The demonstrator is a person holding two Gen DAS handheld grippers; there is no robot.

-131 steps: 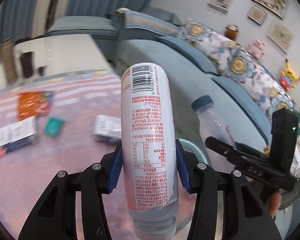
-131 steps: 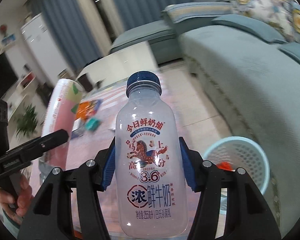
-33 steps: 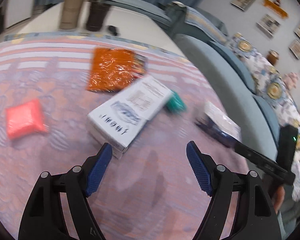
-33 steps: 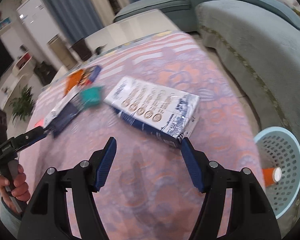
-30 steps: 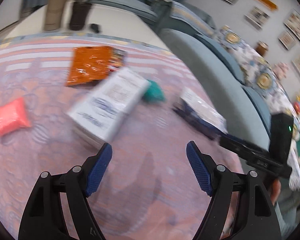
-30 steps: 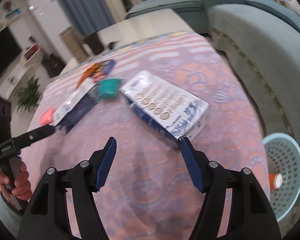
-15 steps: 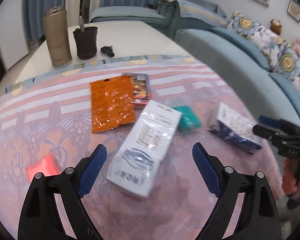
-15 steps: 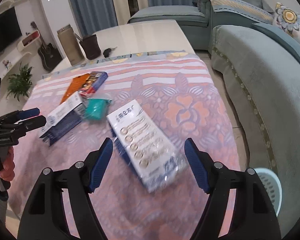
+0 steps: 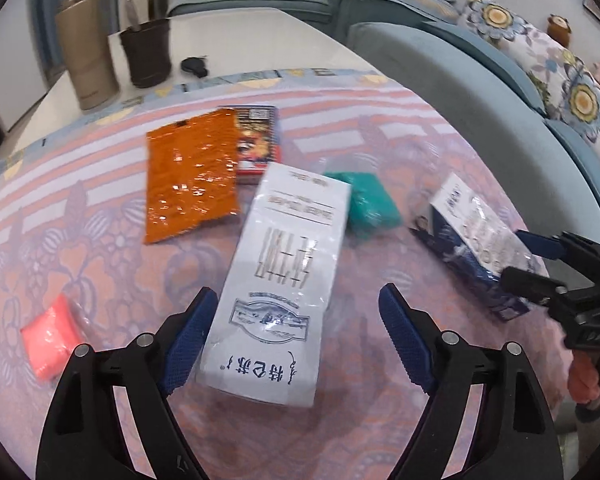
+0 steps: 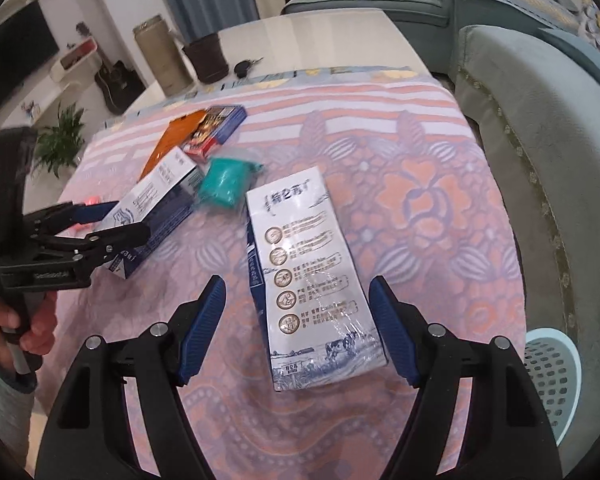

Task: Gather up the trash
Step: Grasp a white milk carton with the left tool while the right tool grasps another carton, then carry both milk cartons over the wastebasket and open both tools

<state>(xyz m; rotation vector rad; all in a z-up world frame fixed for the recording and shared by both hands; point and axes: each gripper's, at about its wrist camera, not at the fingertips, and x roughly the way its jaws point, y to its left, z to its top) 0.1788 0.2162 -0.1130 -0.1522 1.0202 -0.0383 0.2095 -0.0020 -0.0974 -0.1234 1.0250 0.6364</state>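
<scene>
My left gripper is open, its jaws either side of the near end of a white milk carton lying on the patterned tablecloth. My right gripper is open around a second white-and-blue milk carton. Between the cartons lies a teal packet. An orange foil bag, a blue snack box and a pink packet lie further off. The light blue trash basket stands on the floor at the right.
A tan tumbler, a dark cup and keys stand on the bare white table end. A grey-blue sofa runs along the right side. A plant stands at the left.
Both bottles held 4.4 s ago are gone from the grippers, which are now open. Both have swung over the table and come down close to a milk carton each.
</scene>
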